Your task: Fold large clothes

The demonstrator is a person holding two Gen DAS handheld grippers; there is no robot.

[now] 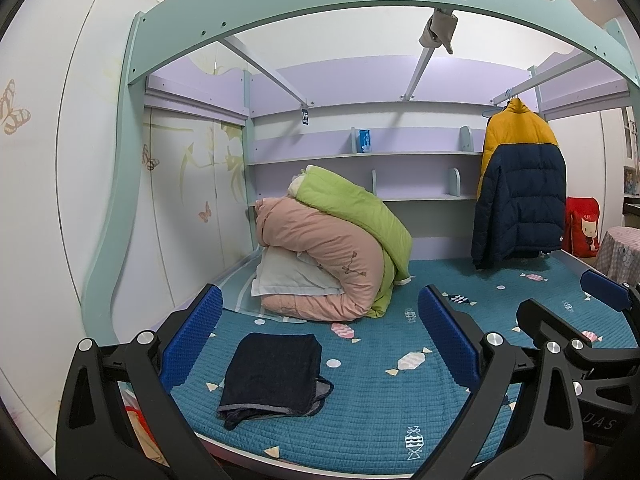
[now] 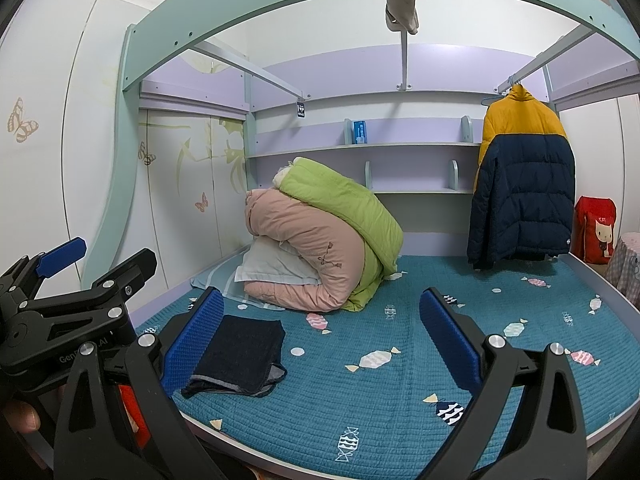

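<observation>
A dark navy garment (image 1: 272, 376) lies folded into a neat rectangle on the teal bedspread (image 1: 380, 400), near the front left edge; it also shows in the right wrist view (image 2: 240, 356). My left gripper (image 1: 320, 344) is open and empty, held above and in front of the garment. My right gripper (image 2: 320, 340) is open and empty, to the right of the left one; its blue pad (image 1: 604, 290) shows at the left view's right edge. A yellow and navy puffer jacket (image 2: 520, 184) hangs on a hanger at the back right.
Rolled pink and green quilts (image 1: 332, 252) with a white pillow (image 1: 288, 276) sit at the bed's back left. Shelves (image 1: 360, 156) line the back wall. The mint bunk frame (image 1: 320, 4) arches overhead. A red bag (image 2: 594, 228) stands beside the bed.
</observation>
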